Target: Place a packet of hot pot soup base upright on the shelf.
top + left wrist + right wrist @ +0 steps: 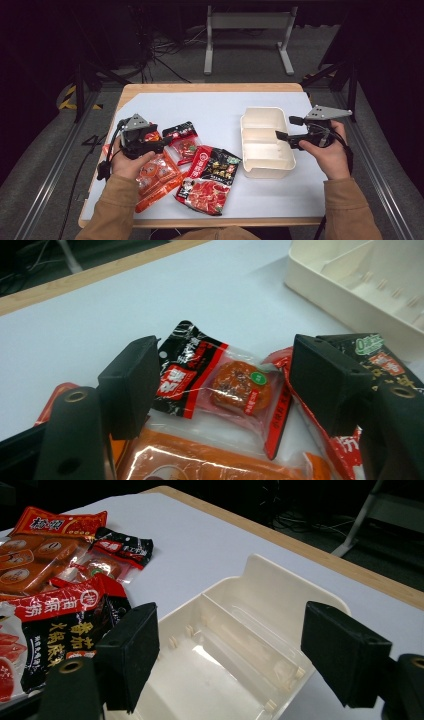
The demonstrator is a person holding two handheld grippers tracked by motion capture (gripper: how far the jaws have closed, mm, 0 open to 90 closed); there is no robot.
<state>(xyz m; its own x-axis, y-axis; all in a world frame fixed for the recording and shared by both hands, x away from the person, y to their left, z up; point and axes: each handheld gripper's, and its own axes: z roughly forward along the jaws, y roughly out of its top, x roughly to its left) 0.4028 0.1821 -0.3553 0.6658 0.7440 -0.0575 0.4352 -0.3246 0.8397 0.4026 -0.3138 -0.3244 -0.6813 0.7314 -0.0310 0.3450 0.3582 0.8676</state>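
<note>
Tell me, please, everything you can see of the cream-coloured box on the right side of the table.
The cream box looks like smooth, matte plastic: a rectangular open tray with rounded corners and no lid on it. An inner wall splits it into two compartments, with small ribs along the walls. Both compartments are empty. It lies flat on the pale table cover, right of the snack packets. The right gripper hangs over its right rim, jaws open, holding nothing; whether it touches the rim I cannot tell.

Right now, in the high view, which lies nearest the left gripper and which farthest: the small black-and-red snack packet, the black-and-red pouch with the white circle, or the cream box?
1. The small snack packet, just right of the left gripper, at its jaw tips.
2. The black-and-red pouch, farther right and toward the person.
3. The cream box, on the right side, by the right gripper.
</note>
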